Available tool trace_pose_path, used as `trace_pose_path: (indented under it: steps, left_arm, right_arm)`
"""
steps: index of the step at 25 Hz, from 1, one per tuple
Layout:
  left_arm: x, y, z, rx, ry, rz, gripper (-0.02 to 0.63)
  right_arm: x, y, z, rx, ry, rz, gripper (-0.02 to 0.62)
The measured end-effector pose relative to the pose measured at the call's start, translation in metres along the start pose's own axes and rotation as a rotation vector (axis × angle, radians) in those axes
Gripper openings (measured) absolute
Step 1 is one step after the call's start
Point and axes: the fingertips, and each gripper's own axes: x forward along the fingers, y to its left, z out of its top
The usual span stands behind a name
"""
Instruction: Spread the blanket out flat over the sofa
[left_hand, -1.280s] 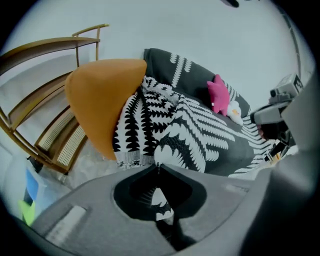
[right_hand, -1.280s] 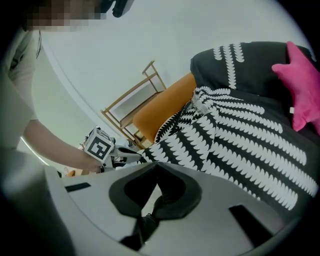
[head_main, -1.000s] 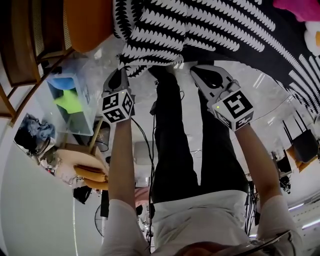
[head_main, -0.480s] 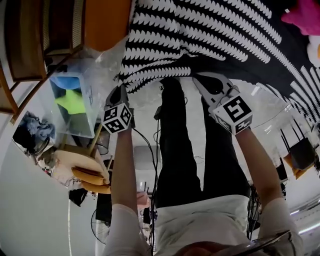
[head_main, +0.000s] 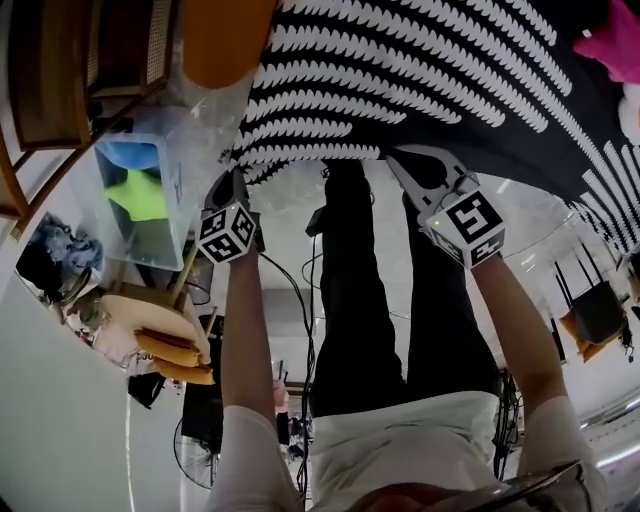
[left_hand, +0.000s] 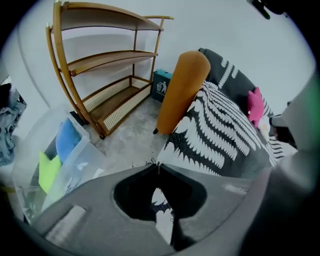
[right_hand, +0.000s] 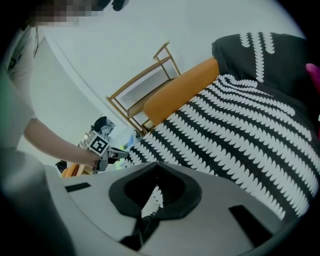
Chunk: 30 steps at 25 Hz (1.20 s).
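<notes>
The black-and-white patterned blanket (head_main: 420, 80) lies over the sofa, whose orange armrest (head_main: 225, 40) shows at the blanket's left end. My left gripper (head_main: 232, 182) is at the blanket's near left corner, and its jaws are shut with a fold of patterned cloth pinched behind the tips. In the left gripper view the blanket (left_hand: 220, 135) drapes beside the armrest (left_hand: 182, 90). My right gripper (head_main: 402, 160) holds the near edge further right, also shut on cloth. In the right gripper view the blanket (right_hand: 240, 135) stretches away and the left gripper (right_hand: 102, 145) shows beyond its corner.
A curved wooden shelf (left_hand: 105, 65) stands left of the sofa. A clear plastic box (left_hand: 60, 155) with blue and green things sits on the floor beside it. A pink plush (left_hand: 255, 107) lies on the sofa's far end. The person's legs (head_main: 350, 300) stand between both arms.
The left gripper has moved leftward and lower with the blanket's corner, drawing the near edge straighter. The right gripper has sunk slightly with its hold unchanged.
</notes>
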Motion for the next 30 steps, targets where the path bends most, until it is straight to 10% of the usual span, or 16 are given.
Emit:
trace_pose_path:
  steps: [11, 17, 30]
  left_arm:
    - [-0.003, 0.022, 0.012, -0.104, -0.010, 0.104, 0.052]
    - [-0.026, 0.014, 0.057, -0.034, -0.074, 0.098, 0.052]
    - [-0.207, -0.061, 0.153, 0.012, -0.210, 0.006, 0.052]
  right_arm:
    - [-0.007, 0.008, 0.011, -0.015, 0.015, -0.010, 0.005]
    - [-0.027, 0.008, 0.042, -0.046, -0.018, -0.042, 0.005]
    - [-0.175, 0.069, 0.128, -0.007, -0.077, -0.171, 0.005]
